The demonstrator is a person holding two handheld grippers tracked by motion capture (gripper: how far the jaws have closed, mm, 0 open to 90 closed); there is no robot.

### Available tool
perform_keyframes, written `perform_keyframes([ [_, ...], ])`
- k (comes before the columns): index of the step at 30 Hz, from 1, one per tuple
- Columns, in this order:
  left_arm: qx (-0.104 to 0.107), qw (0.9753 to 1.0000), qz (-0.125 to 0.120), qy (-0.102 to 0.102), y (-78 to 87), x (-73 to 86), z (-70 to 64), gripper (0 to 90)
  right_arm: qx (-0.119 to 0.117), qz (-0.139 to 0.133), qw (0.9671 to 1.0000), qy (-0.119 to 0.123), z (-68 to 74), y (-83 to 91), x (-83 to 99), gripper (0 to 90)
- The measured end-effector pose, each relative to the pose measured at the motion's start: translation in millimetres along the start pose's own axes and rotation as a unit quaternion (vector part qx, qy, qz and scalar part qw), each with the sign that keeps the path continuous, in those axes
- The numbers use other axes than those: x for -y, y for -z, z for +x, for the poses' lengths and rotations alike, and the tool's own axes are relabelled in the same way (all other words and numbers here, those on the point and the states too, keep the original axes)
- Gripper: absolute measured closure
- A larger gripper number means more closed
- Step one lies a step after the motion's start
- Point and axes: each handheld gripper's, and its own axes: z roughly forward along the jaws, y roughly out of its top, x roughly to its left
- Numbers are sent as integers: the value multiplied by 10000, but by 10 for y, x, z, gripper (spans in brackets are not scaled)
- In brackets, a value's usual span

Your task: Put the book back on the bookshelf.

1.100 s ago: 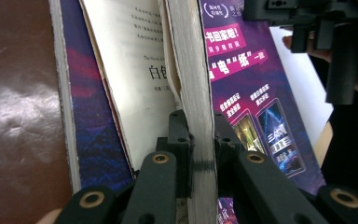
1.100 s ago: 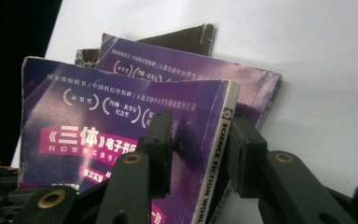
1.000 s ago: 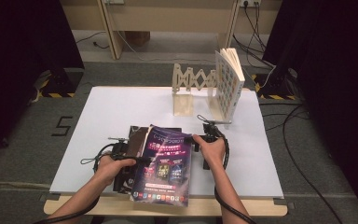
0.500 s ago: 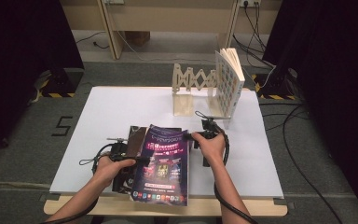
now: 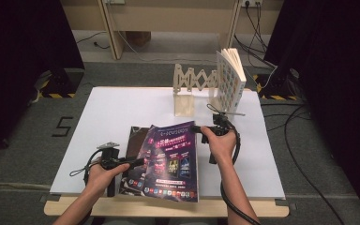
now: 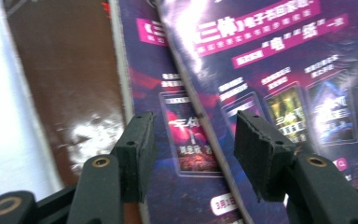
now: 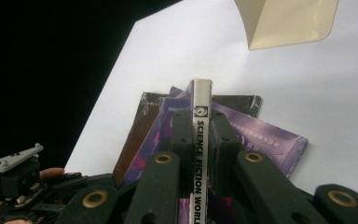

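Right gripper pinches the magazine spine, lifting it at frame centre. Left gripper spread, empty. Next: carry it to the rack.

Setting: lab or recording studio, not a home. White bench stands on grey carpet, black curtains close off both sides. Hazard-striped stand bases sit off the far corners. Loose cables trail over the floor; wall sockets behind the far edge.

Left hand-held gripper gapes apart; right hand-held gripper is clamped.
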Motion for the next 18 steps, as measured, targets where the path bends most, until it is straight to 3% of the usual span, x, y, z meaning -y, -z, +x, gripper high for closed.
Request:
perform_keyframes([
  [9, -304, 9991, -179, -233, 90, 11, 50, 447, 28, -264, 9994, 228, 166, 177, -46, 833],
  [18, -276, 9993, -218, -116, 104, 5, 63, 437, 107, -524, 9977, 411, 273, 334, -103, 833],
])
